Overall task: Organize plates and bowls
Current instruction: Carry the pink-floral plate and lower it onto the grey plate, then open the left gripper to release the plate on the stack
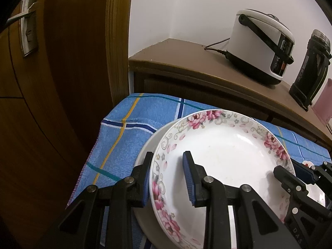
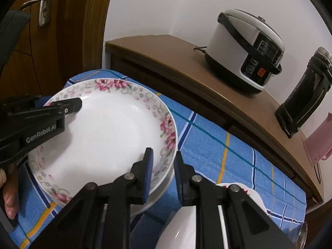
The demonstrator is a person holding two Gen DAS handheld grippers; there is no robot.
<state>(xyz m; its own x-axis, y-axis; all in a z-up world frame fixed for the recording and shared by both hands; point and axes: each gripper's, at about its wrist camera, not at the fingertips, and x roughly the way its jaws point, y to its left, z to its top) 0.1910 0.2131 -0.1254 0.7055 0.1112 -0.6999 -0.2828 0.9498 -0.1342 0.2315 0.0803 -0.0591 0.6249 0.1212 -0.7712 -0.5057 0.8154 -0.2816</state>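
On the blue cloth (image 1: 128, 124), both claws straddle the floral plate's (image 1: 224, 145) rim.

Plain plate (image 1: 143, 151) mostly hidden beneath floral plate (image 1: 217, 145).

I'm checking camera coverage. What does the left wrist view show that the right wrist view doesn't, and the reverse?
Only the left wrist view: the plain plate's rim jutting out left under the floral plate.
Only the right wrist view: a hand, a pink cup, a white dish at the bottom.
Both: the floral plate held by the left hand-held gripper and right hand-held gripper, the rice cooker, the blue cloth.
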